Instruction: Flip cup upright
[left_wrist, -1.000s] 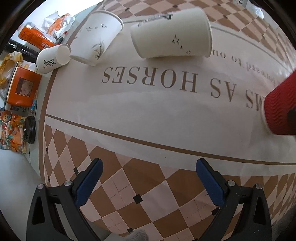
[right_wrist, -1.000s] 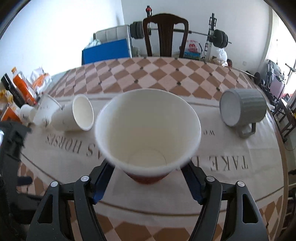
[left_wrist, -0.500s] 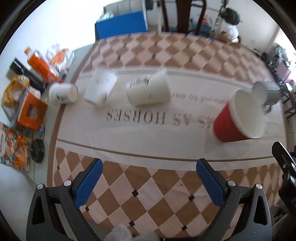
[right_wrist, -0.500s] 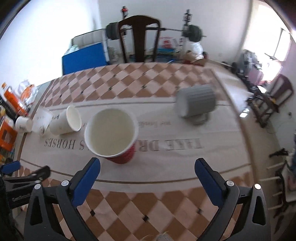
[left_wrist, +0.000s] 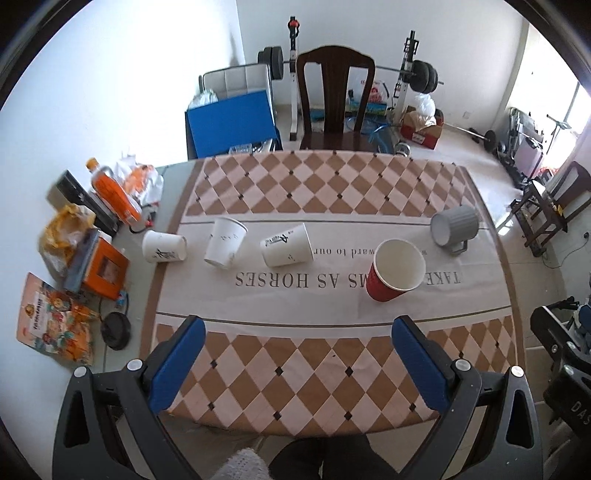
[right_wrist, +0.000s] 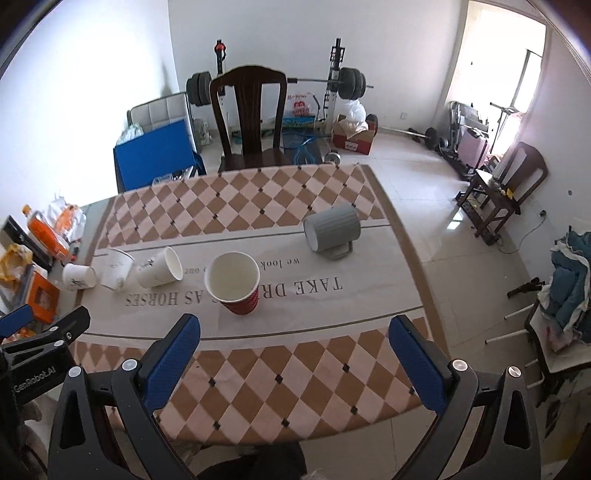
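Cup (left_wrist: 397, 269) upright mid-table, well off every edge; left gripper (left_wrist: 301, 363) and right gripper (right_wrist: 295, 363) both spread, holding nothing.

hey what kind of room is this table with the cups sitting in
Most likely a room in someone's home, used for both dining and workouts. A dining table with a checkered cloth has a wooden chair at its far side, and a barbell rack with weight plates stands against the back wall.
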